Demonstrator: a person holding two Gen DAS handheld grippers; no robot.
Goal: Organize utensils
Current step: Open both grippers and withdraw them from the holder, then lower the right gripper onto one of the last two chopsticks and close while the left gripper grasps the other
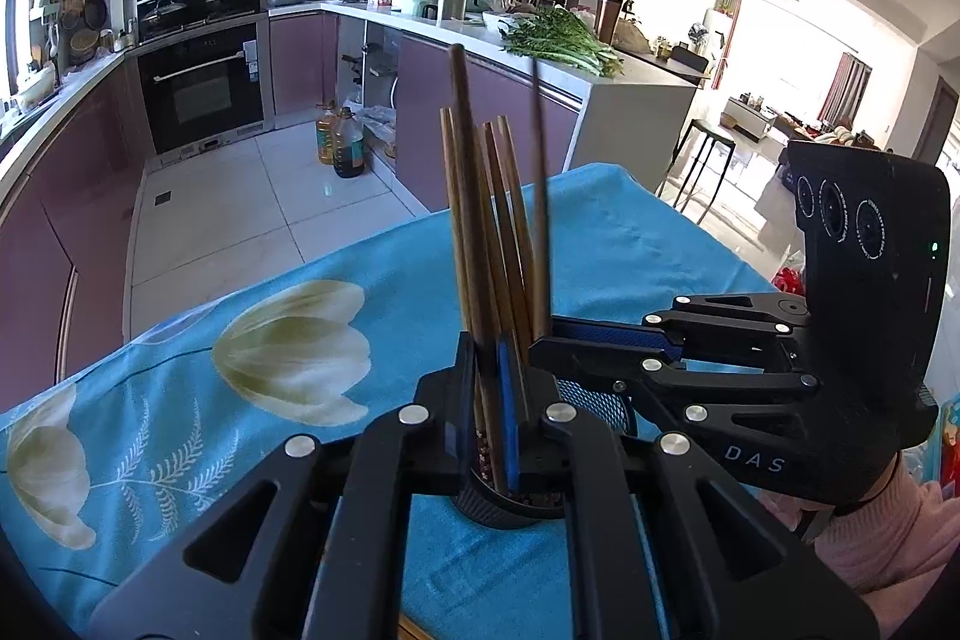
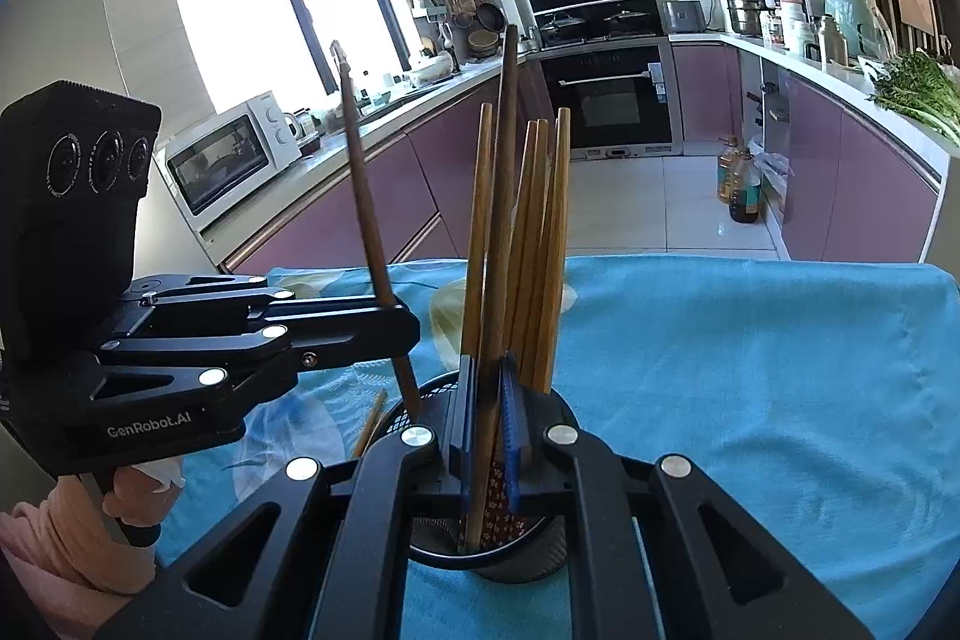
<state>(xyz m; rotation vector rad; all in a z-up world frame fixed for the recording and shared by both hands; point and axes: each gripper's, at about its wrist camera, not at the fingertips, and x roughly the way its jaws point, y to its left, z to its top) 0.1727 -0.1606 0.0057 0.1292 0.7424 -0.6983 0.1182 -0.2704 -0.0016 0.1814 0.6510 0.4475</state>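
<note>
The worktop [image 2: 750, 370] fills the lower half of both views, covered by a bright blue cloth [image 1: 630, 244] printed with pale tulip flowers [image 1: 294, 346] at the lower left of the left wrist view. A black mesh holder [image 2: 540, 550] stands on the cloth at lower centre. One light wooden chopstick [image 2: 369, 424] shows just left of the holder.

Sunlit kitchen: mauve cabinets [image 2: 708, 91], white floor tiles [image 1: 228, 214], built-in oven [image 2: 609, 97].
</note>
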